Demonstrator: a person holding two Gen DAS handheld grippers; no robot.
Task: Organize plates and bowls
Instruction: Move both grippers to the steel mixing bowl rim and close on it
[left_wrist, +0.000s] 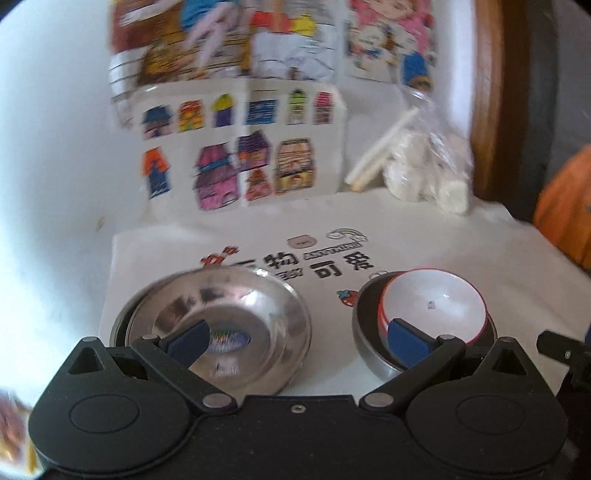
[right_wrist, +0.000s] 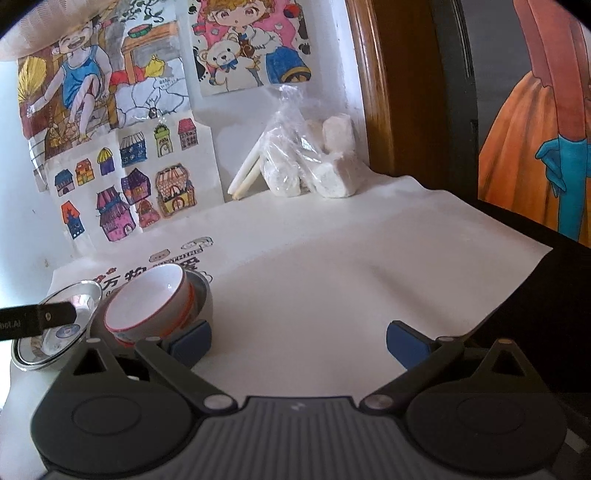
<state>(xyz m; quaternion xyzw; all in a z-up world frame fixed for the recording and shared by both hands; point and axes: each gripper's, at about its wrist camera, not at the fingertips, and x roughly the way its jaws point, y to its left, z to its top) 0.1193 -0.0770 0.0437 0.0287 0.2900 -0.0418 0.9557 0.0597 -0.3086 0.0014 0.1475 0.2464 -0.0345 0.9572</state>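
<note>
A white bowl (left_wrist: 436, 308) sits tilted inside a steel bowl (left_wrist: 364, 332); left of it lies a steel plate (left_wrist: 229, 325). Both the left gripper (left_wrist: 297, 341) and right gripper (right_wrist: 298, 341) are spread wide, holding nothing. A printed white cloth (right_wrist: 332, 266) covers the table; drawings (right_wrist: 125, 177) hang on the far wall.

Polished, mirror-bright metal plate (left_wrist: 236, 314); glossy white ceramic bowl (left_wrist: 436, 306) nested in a brushed metal bowl (left_wrist: 364, 325); matt printed cloth (right_wrist: 332, 266); crinkled clear plastic bag (right_wrist: 295, 147); varnished wood frame (right_wrist: 376, 92).
</note>
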